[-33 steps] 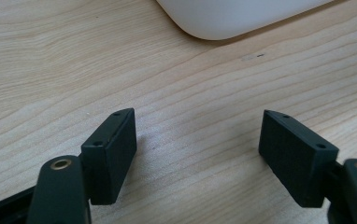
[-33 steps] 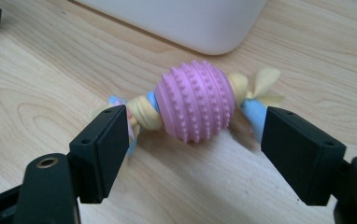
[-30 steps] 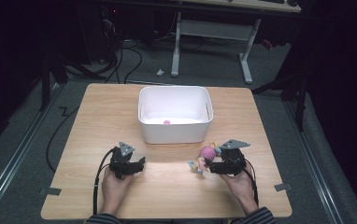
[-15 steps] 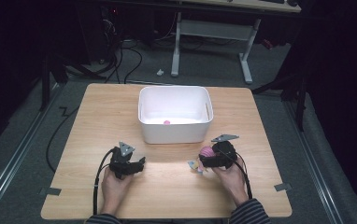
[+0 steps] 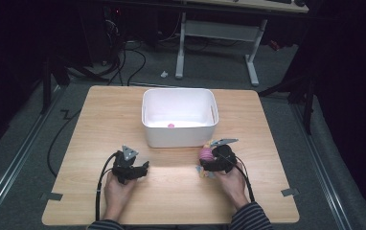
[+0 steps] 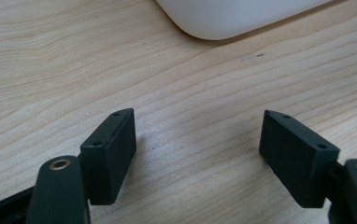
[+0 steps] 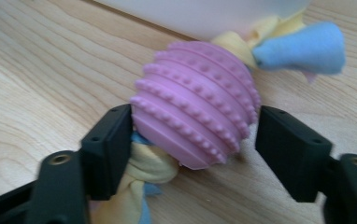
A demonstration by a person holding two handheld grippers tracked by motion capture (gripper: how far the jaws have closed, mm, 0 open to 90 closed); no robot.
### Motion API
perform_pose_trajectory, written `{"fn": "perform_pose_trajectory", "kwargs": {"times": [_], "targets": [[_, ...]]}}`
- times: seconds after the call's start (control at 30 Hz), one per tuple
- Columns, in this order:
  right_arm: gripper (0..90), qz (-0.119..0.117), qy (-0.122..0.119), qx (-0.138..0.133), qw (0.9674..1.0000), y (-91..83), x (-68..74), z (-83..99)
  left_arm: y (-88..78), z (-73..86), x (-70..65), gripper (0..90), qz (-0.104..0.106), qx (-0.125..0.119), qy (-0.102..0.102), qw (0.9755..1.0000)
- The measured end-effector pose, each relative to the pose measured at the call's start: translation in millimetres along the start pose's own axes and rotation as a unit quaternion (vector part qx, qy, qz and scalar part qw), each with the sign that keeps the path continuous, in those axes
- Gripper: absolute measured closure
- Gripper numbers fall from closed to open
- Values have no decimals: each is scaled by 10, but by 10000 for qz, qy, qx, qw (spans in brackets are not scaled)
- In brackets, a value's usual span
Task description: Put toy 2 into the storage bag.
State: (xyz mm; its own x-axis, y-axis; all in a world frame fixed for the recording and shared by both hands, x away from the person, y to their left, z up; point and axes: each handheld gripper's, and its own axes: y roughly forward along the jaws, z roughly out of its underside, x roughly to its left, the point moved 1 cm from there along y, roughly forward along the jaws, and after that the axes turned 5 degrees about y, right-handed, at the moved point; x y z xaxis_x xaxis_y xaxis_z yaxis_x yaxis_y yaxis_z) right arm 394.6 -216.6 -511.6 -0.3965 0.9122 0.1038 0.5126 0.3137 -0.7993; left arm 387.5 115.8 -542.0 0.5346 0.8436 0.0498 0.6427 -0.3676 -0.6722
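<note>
On the wooden table [image 5: 171, 201], just in front of the white bin's [image 5: 179, 134] right front corner, lies the toy [image 5: 205, 155]: a pink ribbed ball with rows of small nubs, threaded on knotted fleece strips in yellow and blue. High view: the toy sits close to the bin wall; whether it touches the wall cannot be told from here. Right gripper view: the pink ball [image 7: 196, 103] is between the two black jaws of the right gripper [image 7: 193, 140]. The left-hand jaw in that view lies against the ball's side and over a yellow fleece knot [image 7: 151, 170]; the other jaw stands at the ball's opposite side with a thin gap possibly left, the frame being blurred. These jaws have just been closing, with the ball between them. A blue fleece end [image 7: 303, 49] sticks out beyond the ball, near the bin's underside edge.

Left gripper [image 5: 129, 166]: resting low over bare table, left of the bin's front, well apart from the toy. Left gripper view: its jaws stand wide with nothing between them, wood grain showing through the gap [image 6: 197, 154], and the bin's rounded corner [image 6: 232, 18] lies ahead.

Inside the bin, a small pink object [image 5: 170, 125] rests on the floor near the front wall.
</note>
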Motion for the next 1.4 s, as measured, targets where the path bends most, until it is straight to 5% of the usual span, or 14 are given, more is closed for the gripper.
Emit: {"fn": "perform_pose_trajectory", "kwargs": {"times": [0.5, 1.4], "targets": [[338, -11, 39, -209, 9998, -91, -49, 82, -1, 0, 0, 277, 1, 2, 3, 10000], [336, -177, -251, -618, 9976, -680, -157, 106, -1, 2, -2, 271, 2, -2, 20, 10000]]}}
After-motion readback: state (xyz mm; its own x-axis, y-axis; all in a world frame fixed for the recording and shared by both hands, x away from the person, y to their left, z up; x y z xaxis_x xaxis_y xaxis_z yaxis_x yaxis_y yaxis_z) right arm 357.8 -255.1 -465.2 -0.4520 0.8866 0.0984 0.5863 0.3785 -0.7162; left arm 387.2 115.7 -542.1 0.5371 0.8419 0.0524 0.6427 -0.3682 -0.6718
